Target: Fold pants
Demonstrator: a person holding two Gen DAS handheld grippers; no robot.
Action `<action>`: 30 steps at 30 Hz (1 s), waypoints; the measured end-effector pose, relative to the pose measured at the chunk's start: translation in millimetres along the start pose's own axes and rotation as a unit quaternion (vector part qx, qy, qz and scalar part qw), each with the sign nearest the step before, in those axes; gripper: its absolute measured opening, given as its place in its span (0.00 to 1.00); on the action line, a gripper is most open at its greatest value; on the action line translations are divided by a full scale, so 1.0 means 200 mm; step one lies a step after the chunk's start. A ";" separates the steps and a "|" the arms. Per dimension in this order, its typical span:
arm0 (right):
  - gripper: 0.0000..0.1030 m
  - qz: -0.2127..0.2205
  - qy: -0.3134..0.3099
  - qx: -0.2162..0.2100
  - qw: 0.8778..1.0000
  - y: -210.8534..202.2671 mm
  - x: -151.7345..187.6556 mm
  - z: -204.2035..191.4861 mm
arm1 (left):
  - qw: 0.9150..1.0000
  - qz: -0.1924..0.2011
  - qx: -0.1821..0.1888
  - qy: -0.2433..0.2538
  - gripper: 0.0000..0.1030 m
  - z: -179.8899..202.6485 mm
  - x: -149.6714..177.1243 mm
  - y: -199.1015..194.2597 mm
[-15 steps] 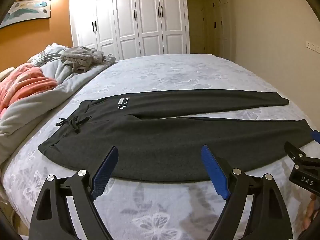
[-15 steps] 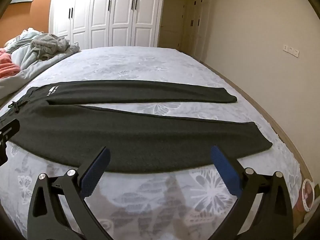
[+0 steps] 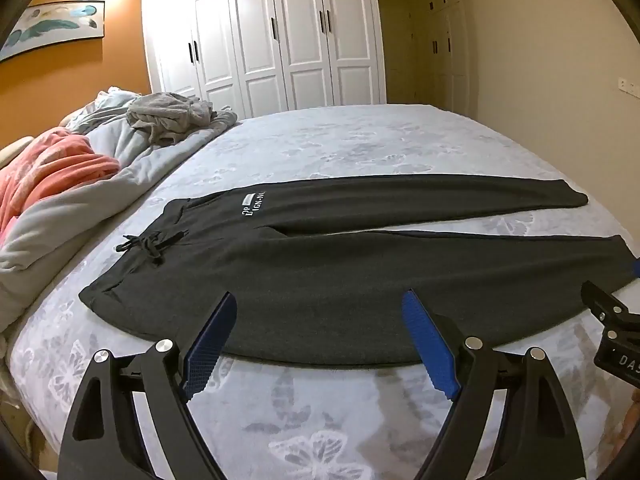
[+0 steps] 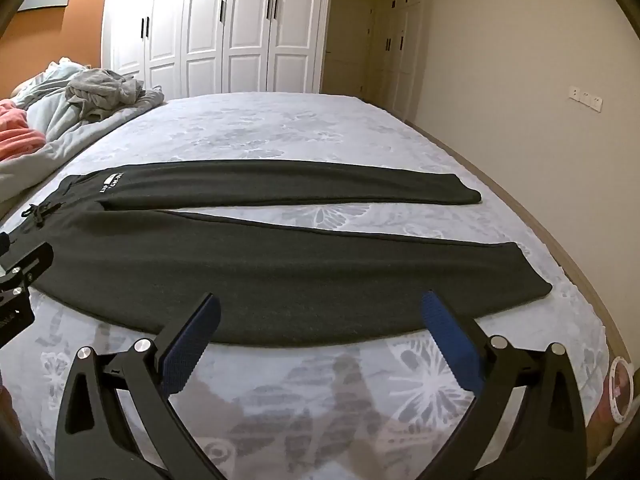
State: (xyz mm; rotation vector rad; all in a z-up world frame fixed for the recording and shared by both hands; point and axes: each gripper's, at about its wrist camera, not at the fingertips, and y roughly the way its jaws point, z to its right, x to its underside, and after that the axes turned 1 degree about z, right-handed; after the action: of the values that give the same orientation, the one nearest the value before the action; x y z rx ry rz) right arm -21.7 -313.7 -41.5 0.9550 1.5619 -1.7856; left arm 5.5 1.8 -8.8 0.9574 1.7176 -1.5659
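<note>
Blue pads: ribbed, on black arms, nearest the lens in both wrist views.
Left claw (image 3: 318, 338): jaws wide apart, nothing between them; hovers over the near hem-side edge of the pants, not touching cloth.
Right claw (image 4: 320, 336): jaws spread wide, empty; hangs above the near edge of the lower leg, clear of it.
Neighbour sightings: the right claw's black frame shows at the right edge of the left view; the left claw's frame shows at the left edge of the right view.
Bed (image 3: 360, 152): pale grey sheet with a butterfly and flower print; carries everything.
Pants (image 3: 360, 280): dark charcoal, laid flat and unfolded across the bed, waistband to the left, cuffs to the right, legs parted in a narrow V; black drawstring (image 3: 152, 245) tied at the waist, white lettering near the far hip.
Bedding heap (image 3: 132, 148): grey quilt pushed to the bed's left side, a crumpled grey garment (image 3: 172, 116) on top, coral blanket (image 3: 52, 168) beside it.
Far wall: white wardrobe (image 3: 280, 36) with dark handles; framed feather picture (image 3: 52, 26) on the orange wall at left.
</note>
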 end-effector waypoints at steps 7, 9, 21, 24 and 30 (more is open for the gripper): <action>0.95 0.002 0.002 -0.003 1.000 0.00 0.00 0.00 | 1.000 0.000 -0.004 0.003 0.79 0.01 0.00 0.01; 0.95 0.001 0.003 -0.003 1.000 0.00 0.00 0.00 | 1.000 0.000 -0.004 0.004 0.79 0.01 0.00 0.02; 0.96 0.004 0.008 -0.004 1.000 0.01 0.01 0.00 | 1.000 0.001 -0.008 0.002 0.79 0.01 -0.01 0.03; 0.95 0.004 0.011 -0.004 1.000 0.01 0.01 0.00 | 1.000 0.001 -0.010 0.001 0.79 0.00 0.00 0.03; 0.95 0.003 0.010 -0.006 1.000 0.01 0.01 0.01 | 1.000 0.001 -0.010 0.001 0.79 -0.01 0.00 0.03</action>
State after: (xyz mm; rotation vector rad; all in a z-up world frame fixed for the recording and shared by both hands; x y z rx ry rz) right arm -21.3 -315.5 -44.5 0.9740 1.5790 -1.7666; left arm 10.8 3.0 -12.0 0.9511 1.7293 -1.5438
